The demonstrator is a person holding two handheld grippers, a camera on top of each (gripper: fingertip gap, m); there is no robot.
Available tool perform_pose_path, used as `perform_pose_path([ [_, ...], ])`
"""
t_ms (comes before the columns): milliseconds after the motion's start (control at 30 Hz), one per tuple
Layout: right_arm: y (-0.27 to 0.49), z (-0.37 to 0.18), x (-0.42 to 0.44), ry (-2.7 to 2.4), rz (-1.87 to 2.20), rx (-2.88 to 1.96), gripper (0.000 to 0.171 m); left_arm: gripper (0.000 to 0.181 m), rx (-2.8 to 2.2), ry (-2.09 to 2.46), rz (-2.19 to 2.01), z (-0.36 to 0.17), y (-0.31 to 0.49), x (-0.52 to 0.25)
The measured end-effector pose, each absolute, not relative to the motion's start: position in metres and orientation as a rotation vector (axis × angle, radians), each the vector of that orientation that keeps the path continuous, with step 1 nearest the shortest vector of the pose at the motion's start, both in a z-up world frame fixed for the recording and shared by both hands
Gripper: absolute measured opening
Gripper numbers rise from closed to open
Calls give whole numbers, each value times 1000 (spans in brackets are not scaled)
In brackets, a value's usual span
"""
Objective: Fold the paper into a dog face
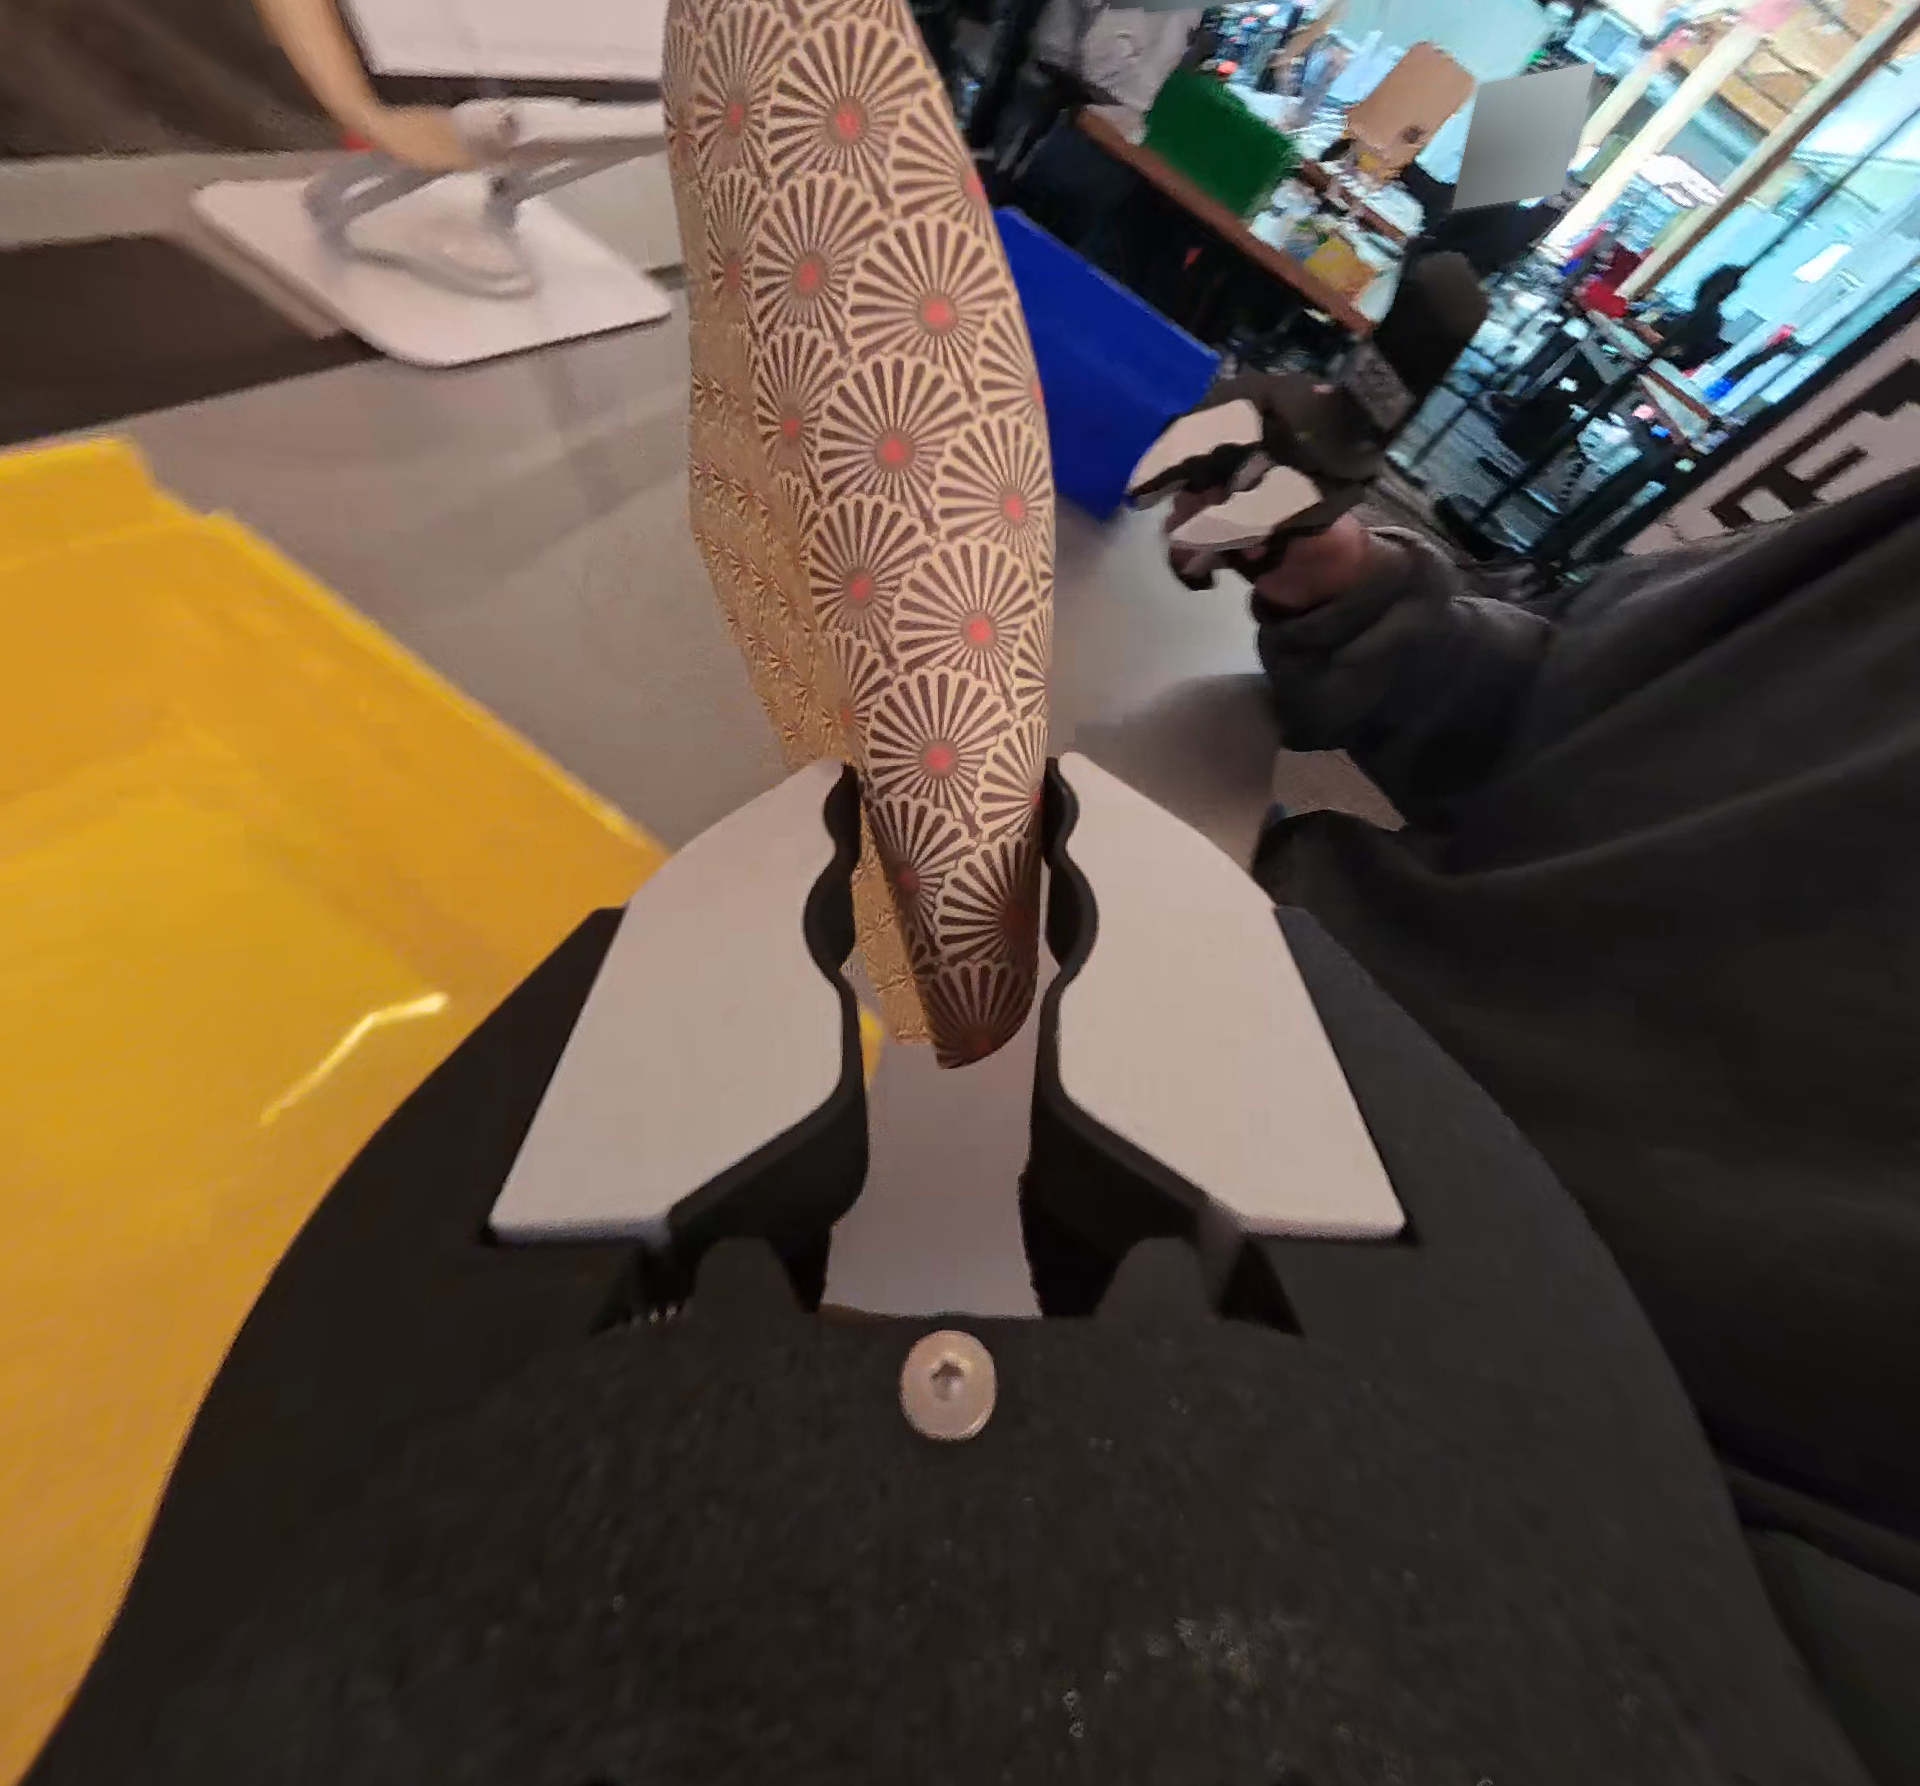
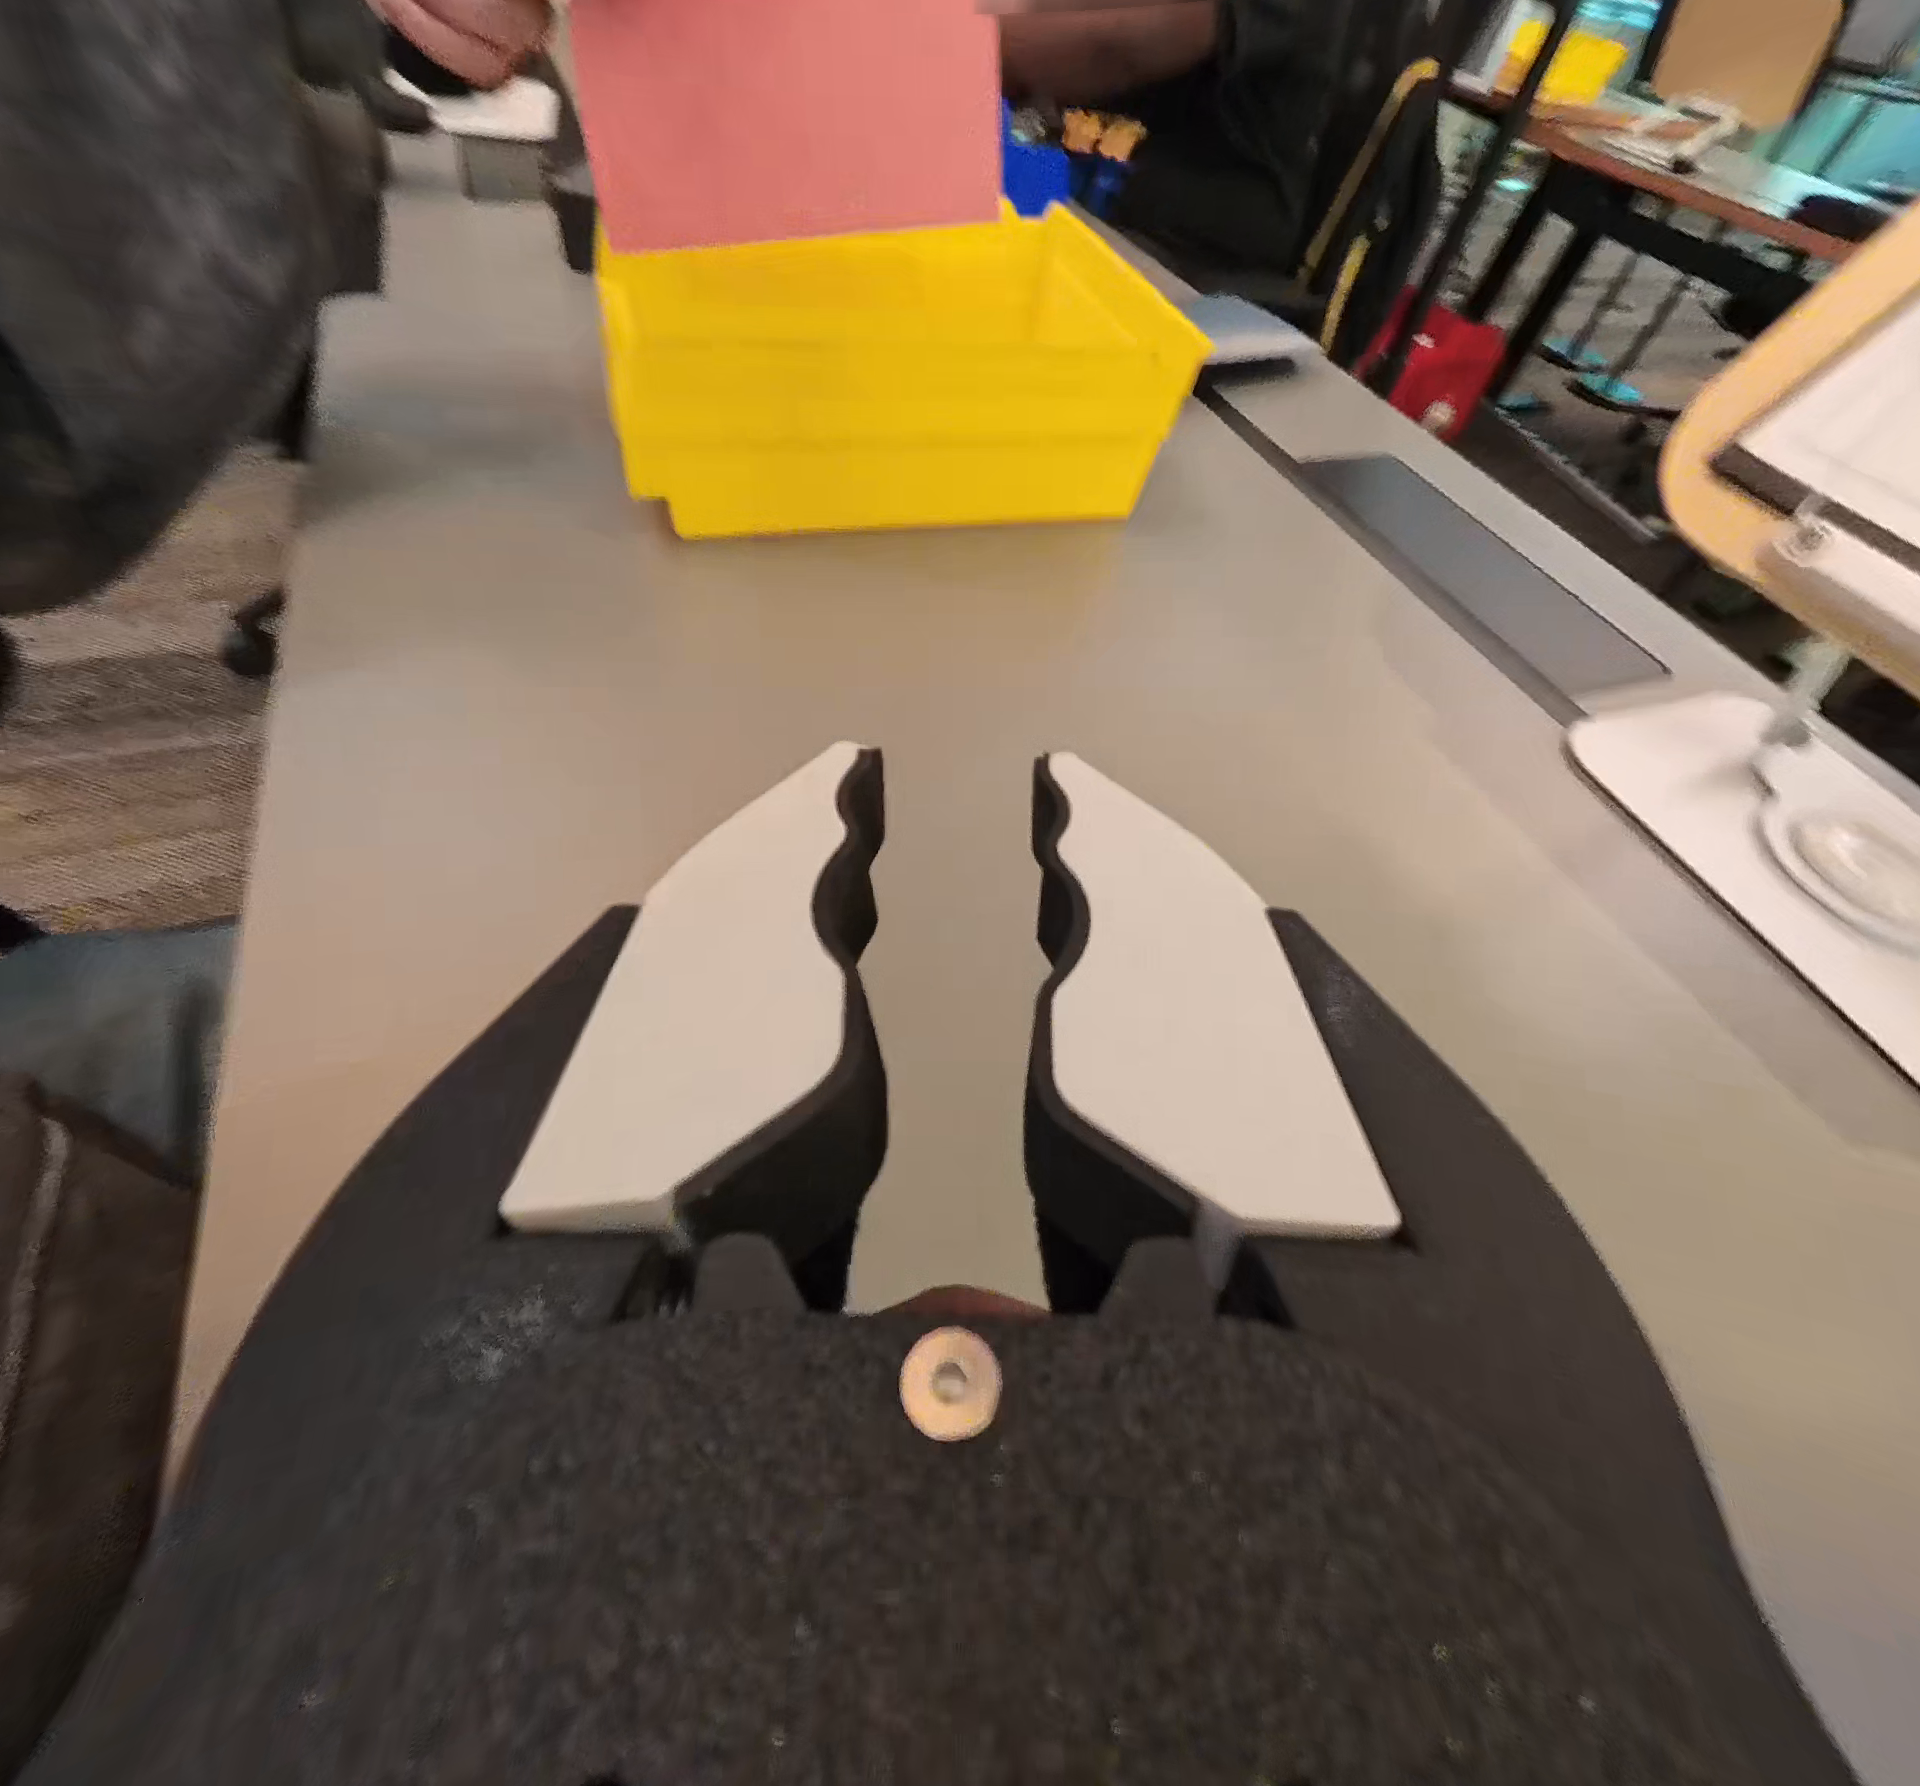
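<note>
My left gripper pinches the patterned paper, which sticks up past its tips. My right gripper is spread, holding nothing. The paper could slip, because only 1 corner is pinched.

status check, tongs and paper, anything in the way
Left tongs shut on paper, held up off table. Right tongs open, empty. Yellow bin nearby, table ahead bare.

Our left gripper pinched the patterned paper upright above the grey table, yellow bin at left, our right gripper beyond
</note>
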State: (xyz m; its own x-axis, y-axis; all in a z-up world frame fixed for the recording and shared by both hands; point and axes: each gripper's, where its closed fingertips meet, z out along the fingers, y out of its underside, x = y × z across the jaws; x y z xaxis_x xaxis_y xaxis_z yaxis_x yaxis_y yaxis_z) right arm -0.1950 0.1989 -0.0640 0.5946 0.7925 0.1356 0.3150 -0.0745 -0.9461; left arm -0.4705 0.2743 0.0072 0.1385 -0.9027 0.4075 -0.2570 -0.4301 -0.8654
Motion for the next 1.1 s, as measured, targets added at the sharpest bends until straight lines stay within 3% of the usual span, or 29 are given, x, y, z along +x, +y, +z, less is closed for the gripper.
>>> perform_pose_path([
  [200, 195, -33, -199, -868, 713, -1570, 33, 32, -1599, 1292, -1492, 44, 221, -395],
  [433, 185, -24, -174, -691, 1069, -1522, 38, 33, -1482, 1447, -1699, 21, 167, -288],
  [500, 177, -18, -166, -679, 1127, -1473, 29, 33, -1481, 1461, -1747, 7, 159, -265],
  [567, 162, -20, -163, -747, 1204, -1469, 2, 33, -1514, 1461, -1763, -8, 158, -248],
  [633, 160, -31, -156, -755, 1191, -1530, 0, 33, -1539, 1446, -1796, -19, 158, -237],
  [700, 160, -36, -145, -726, 1190, -1536, 8, 33, -1567, 1432, -1822, -27, 160, -234],
  [900, 160, -44, -139, -632, 1321, -1560, 55, 31, -1578, 1309, -1901, -34, 173, -240],
  [1100, 157, -36, -150, -626, 1448, -1504, 56, 31, -1580, 1233, -1965, -40, 182, -248],
])
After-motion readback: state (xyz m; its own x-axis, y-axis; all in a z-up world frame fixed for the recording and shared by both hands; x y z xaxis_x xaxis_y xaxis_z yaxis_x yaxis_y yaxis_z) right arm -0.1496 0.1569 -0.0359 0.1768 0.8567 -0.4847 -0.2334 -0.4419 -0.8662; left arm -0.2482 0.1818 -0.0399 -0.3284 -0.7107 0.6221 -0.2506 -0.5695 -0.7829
